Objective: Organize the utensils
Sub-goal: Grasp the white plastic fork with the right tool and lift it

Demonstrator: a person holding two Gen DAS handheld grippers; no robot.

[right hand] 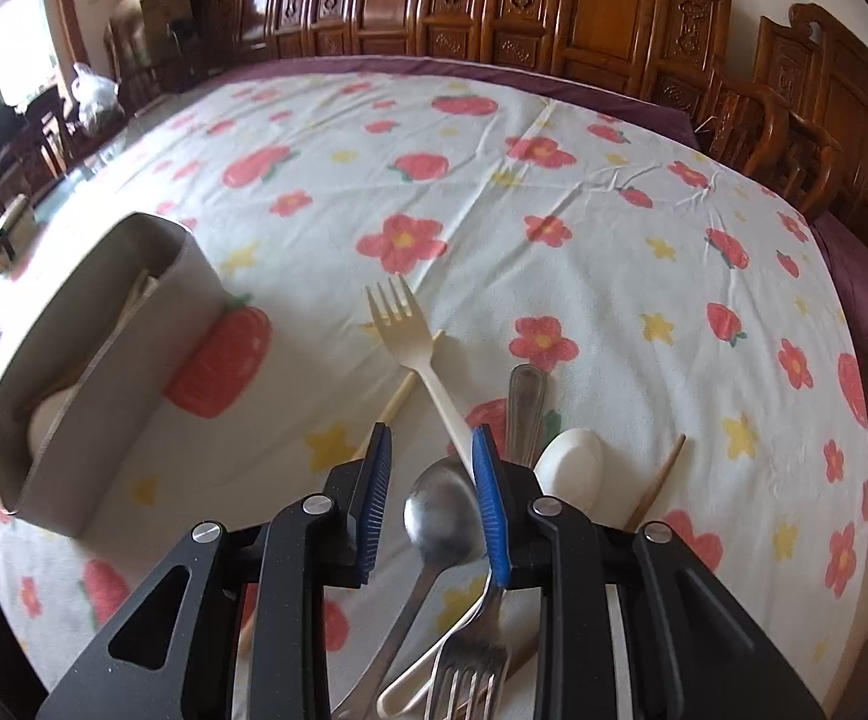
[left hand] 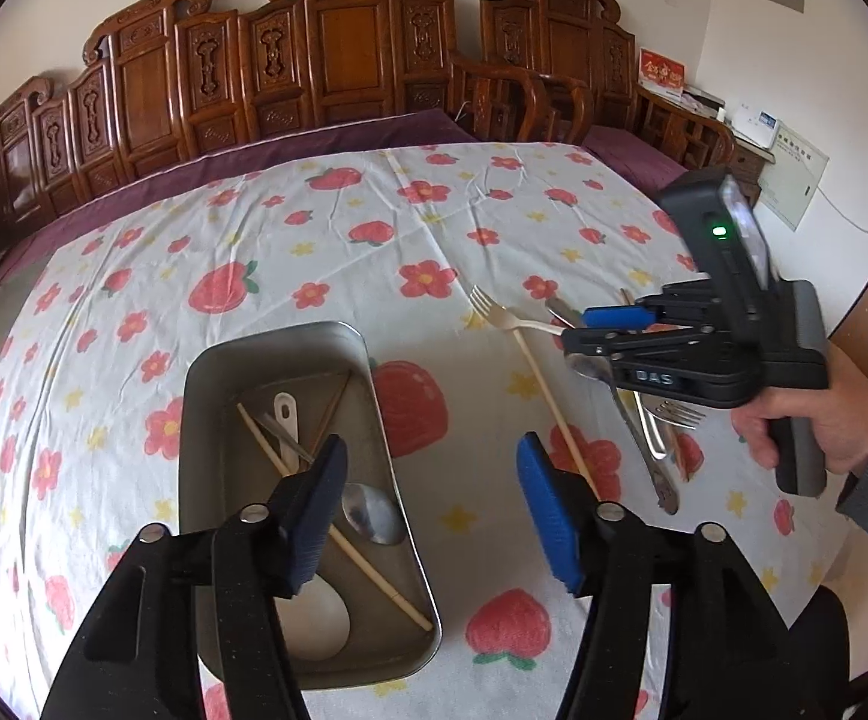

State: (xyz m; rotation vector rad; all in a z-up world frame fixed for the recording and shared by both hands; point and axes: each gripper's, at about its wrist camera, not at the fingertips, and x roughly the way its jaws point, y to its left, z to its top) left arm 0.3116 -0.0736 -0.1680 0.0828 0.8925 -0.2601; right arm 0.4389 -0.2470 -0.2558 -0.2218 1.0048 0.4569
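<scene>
A metal tray [left hand: 218,420] lies on the flowered cloth and holds chopsticks [left hand: 368,564], a white spoon [left hand: 314,618] and a metal spoon [left hand: 371,513]. My left gripper [left hand: 431,516] hangs open over the tray's right rim with nothing between its fingers. Further right, my right gripper [left hand: 583,329] is low over a loose pile of utensils. In the right wrist view, the right gripper [right hand: 432,507] stands open with a metal spoon's bowl [right hand: 442,510] lying between its pads, untouched. A cream fork [right hand: 410,330], a white spoon [right hand: 571,468] and a metal fork [right hand: 469,672] lie around it.
More loose pieces lie in the pile: a metal handle [right hand: 526,402] and chopsticks [right hand: 398,396] [right hand: 655,480]. The tray [right hand: 110,396] stands left of the pile. A hand [left hand: 811,414] grips the right tool. Carved wooden chairs [left hand: 344,48] line the table's far side.
</scene>
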